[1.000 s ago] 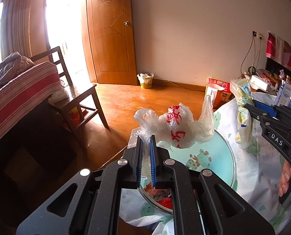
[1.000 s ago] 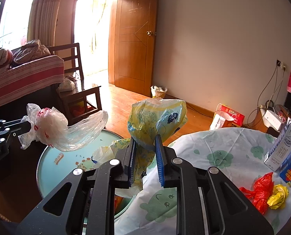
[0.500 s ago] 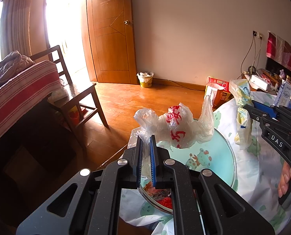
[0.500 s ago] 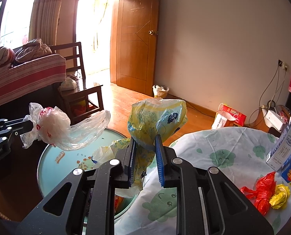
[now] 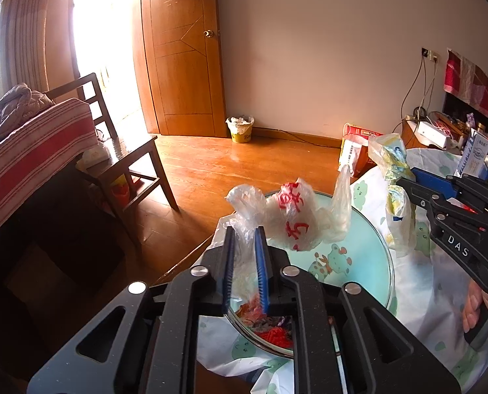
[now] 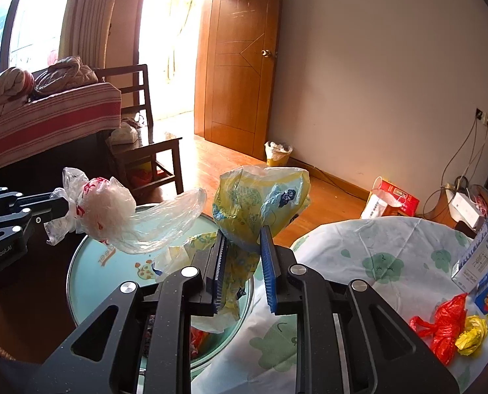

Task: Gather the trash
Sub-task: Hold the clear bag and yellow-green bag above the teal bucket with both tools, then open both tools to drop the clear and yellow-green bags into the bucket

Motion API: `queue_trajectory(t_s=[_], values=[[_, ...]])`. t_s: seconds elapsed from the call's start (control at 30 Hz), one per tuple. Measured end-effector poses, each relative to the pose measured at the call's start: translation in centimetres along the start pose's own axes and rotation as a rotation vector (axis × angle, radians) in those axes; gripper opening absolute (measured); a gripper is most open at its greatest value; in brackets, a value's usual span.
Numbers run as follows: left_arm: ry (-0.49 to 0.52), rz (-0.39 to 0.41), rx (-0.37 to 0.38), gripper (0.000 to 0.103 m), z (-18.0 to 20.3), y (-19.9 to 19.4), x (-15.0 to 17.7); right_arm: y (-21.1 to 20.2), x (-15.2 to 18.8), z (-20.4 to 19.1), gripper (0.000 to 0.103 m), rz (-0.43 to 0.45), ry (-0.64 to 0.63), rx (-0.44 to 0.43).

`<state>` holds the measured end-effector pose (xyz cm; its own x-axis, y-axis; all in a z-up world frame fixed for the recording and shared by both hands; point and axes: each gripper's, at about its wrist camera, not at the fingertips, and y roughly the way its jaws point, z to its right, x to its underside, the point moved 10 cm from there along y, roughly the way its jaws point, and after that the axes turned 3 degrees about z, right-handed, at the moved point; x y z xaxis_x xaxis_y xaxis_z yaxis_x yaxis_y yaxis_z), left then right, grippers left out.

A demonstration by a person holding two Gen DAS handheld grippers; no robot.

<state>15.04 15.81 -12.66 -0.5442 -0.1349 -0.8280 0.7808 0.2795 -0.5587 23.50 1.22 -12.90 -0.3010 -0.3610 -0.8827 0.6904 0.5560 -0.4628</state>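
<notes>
My left gripper point(image 5: 244, 233) is shut on a clear plastic bag with red print point(image 5: 293, 216), held above the round glass table point(image 5: 368, 246); the bag also shows in the right wrist view point(image 6: 112, 213). My right gripper point(image 6: 244, 233) is shut on a yellow plastic bag with blue print point(image 6: 260, 203), held above the edge of the glass table point(image 6: 106, 272). In the left wrist view the right gripper point(image 5: 405, 184) holds that yellow bag point(image 5: 395, 180) at the right.
A red bag point(image 6: 444, 321) and a yellow crumpled bag point(image 6: 472, 330) lie on the patterned tablecloth point(image 6: 375, 262), next to boxes point(image 6: 483, 256). A lined yellow bin point(image 5: 240, 128) stands by the door. A wooden chair point(image 5: 129, 164) and a striped sofa are at the left.
Both grippers have drifted slightly with their bags. The grips are unchanged.
</notes>
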Motion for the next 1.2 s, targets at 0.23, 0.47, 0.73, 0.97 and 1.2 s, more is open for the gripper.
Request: queue_trajectory(t_s=[0.23, 0.47, 0.73, 0.97, 1.2], values=[[0.02, -0.003, 0.019, 0.042, 0.6, 0.1, 0.4, -0.1, 0.1, -0.4, 0.056, 0.005, -0.007, -0.011], [0.005, -0.001, 0.005, 0.062, 0.2, 0.1, 0.7, -0.1, 0.0, -0.6, 0.062, 0.007, -0.004, -0.006], [0.001, -0.011, 0.007, 0.073, 0.2, 0.5, 1.0, -0.2, -0.1, -0.5, 0.067, 0.012, -0.009, 0.007], [0.018, -0.028, 0.012, 0.08, 1.0, 1.0, 1.5, -0.7, 0.1, 0.4, 0.068, 0.002, -0.003, 0.055], [0.053, -0.041, 0.049, 0.086, 3.3, 2.1, 1.8, -4.2, 1.1, 5.3, 0.068, -0.022, 0.073, 0.194]])
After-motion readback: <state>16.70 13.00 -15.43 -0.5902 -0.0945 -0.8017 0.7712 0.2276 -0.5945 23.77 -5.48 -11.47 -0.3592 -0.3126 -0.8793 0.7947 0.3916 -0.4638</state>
